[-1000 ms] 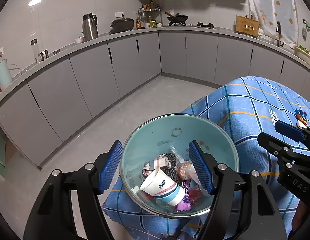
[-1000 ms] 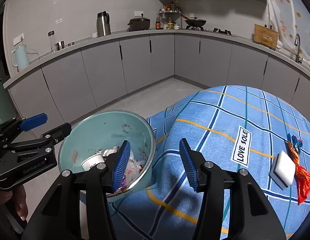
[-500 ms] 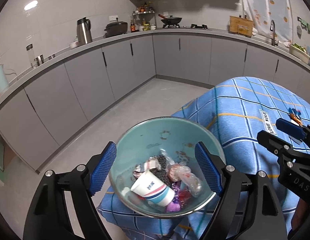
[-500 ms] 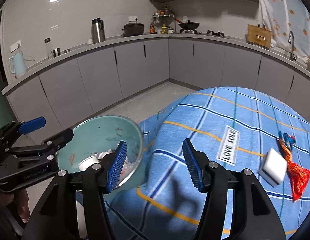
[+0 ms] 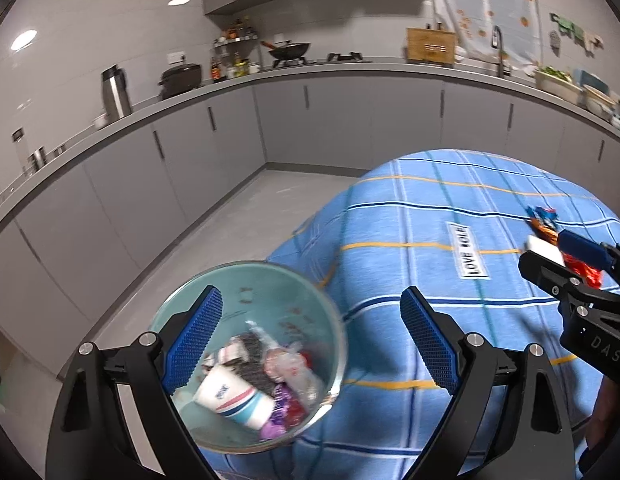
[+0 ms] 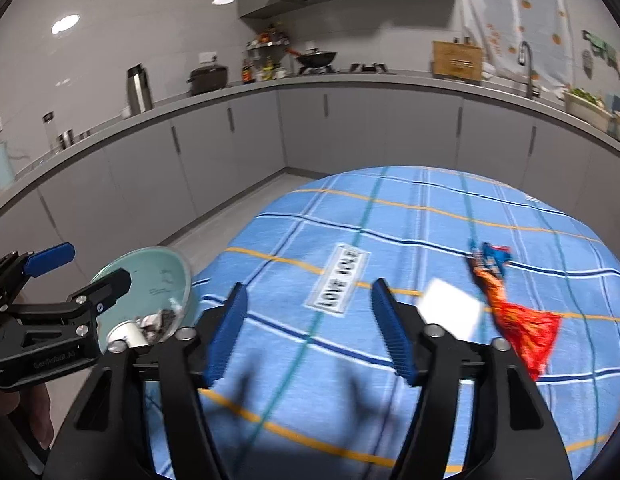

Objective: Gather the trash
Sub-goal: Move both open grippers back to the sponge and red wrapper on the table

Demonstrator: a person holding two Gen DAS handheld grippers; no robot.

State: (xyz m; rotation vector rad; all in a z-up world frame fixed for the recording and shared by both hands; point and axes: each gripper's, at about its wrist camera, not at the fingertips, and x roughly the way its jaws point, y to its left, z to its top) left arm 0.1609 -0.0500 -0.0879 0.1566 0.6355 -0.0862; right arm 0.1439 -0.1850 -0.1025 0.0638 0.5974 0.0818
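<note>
Grey kitchen cabinets (image 5: pixel 330 128) behind blue checked tablecloth (image 6: pixel 410 232). Teal bowl (image 5: pixel 310 300) of trash at cloth's near left edge, paper cup (image 5: pixel 230 394) inside. Orange wrapper (image 6: pixel 522 328) and white block (image 6: pixel 450 312) right of the "LOVE SOLE" label (image 6: pixel 338 278). Left gripper (image 5: pixel 310 344) opening wide, gripping nothing. Right gripper (image 6: pixel 308 334) opening, empty, over cloth.

Your teal bowl (image 5: pixel 246 280) holds a paper cup (image 5: pixel 234 398) and wrappers — an orange-red wrapper (image 6: pixel 522 328) lies on the cloth.
</note>
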